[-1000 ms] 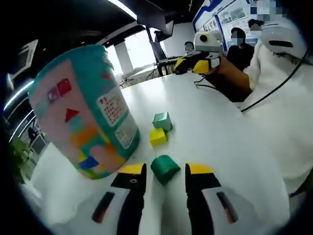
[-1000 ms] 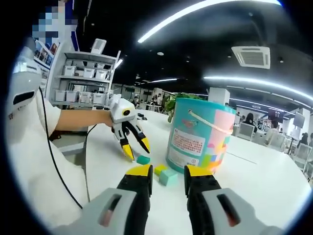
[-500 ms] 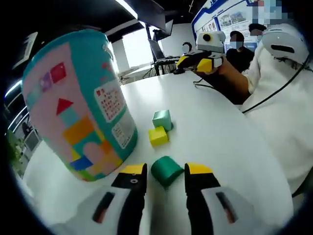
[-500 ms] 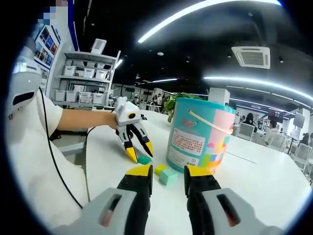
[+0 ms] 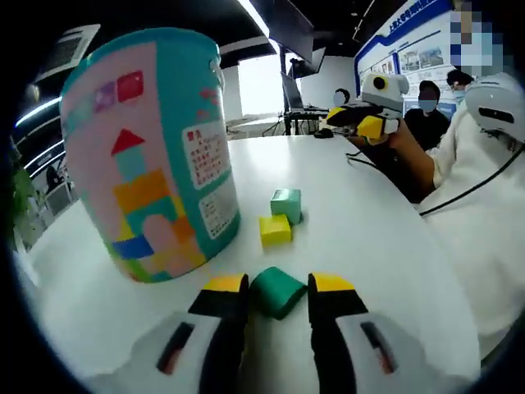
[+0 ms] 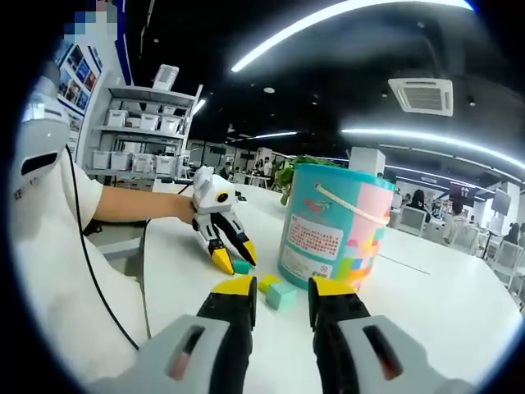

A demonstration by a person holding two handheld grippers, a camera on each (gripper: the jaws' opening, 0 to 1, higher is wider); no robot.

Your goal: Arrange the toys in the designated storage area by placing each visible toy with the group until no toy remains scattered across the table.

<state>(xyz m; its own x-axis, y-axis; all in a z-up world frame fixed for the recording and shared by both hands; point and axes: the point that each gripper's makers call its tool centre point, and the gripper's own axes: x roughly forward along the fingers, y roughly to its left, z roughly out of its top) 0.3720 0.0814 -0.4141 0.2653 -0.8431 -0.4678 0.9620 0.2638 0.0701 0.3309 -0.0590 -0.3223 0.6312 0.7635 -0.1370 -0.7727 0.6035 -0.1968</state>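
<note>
Table: your white table [image 5: 385, 246] lies bare and broad beyond the toys, its edge running along your sleeve side.
Room: an open office under strip lights, shelves of bins [image 6: 135, 139] to one side.
Bucket: the teal bucket [image 5: 152, 156] stands upright; its label print is too small to read.
Blocks: yellow block [image 5: 275, 230] and pale green block [image 5: 286, 204] sit touching, just beside the bucket.
Left gripper: your left gripper [image 5: 277, 289] has the dark green block [image 5: 277, 290] between its spread jaws; contact is unclear.
Right gripper: your right gripper [image 6: 282, 292] hangs spread and empty, near the blocks.
</note>
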